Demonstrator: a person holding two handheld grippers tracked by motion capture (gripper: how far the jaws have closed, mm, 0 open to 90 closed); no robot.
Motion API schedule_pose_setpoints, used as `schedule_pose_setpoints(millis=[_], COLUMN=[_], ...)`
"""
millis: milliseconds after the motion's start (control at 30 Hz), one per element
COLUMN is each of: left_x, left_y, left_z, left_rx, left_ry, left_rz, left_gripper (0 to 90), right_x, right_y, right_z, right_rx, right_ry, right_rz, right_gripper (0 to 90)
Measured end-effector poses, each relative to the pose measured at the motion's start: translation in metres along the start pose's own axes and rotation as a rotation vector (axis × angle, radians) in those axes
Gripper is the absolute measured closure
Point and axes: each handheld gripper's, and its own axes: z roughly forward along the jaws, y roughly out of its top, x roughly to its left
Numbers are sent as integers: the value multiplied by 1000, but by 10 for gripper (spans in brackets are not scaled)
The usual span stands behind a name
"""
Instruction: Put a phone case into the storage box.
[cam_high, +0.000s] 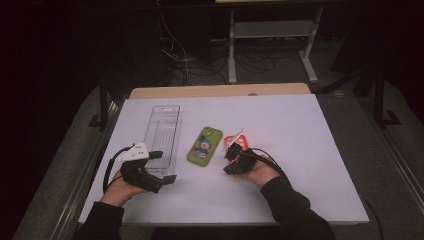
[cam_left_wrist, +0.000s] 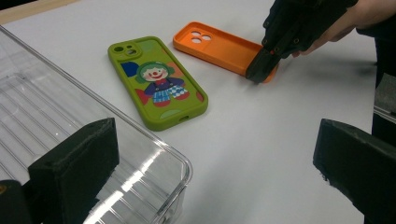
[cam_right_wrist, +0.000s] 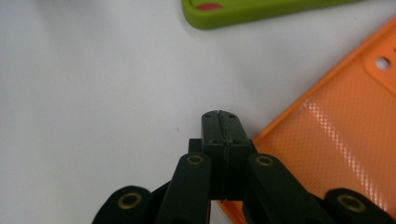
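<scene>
A green phone case (cam_high: 205, 146) with a clown picture lies flat mid-table, also seen in the left gripper view (cam_left_wrist: 159, 84) and the right gripper view (cam_right_wrist: 261, 11). An orange phone case (cam_high: 239, 139) lies open side up just right of it (cam_left_wrist: 219, 44) (cam_right_wrist: 345, 135). My right gripper (cam_high: 231, 154) (cam_left_wrist: 259, 74) (cam_right_wrist: 218, 114) is shut, its tip down at the near corner of the orange case; nothing shows between its pads. My left gripper (cam_high: 162, 167) (cam_left_wrist: 215, 177) stands open, one jaw over the near corner of a clear plastic tray (cam_high: 162, 130) (cam_left_wrist: 182, 163).
The white tabletop (cam_high: 300, 150) runs wide to the right and front. The clear tray lies lengthwise left of the green case. Beyond the table's far wooden edge are cables and a metal stand on the floor.
</scene>
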Motion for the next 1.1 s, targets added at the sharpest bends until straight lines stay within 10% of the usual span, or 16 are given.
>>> schedule_pose_setpoints(millis=[733,1100], left_x=[-1,0], left_y=[0,2], left_z=[1,2], left_rx=[4,0], left_ry=[-1,-5], left_rz=[-3,10], left_gripper=[0,0], right_x=[-29,-30], right_y=[-30,-48], right_z=[-23,-58], right_rx=[7,-173], right_ry=[-40,-20], right_rz=[86,98], right_gripper=[883,625])
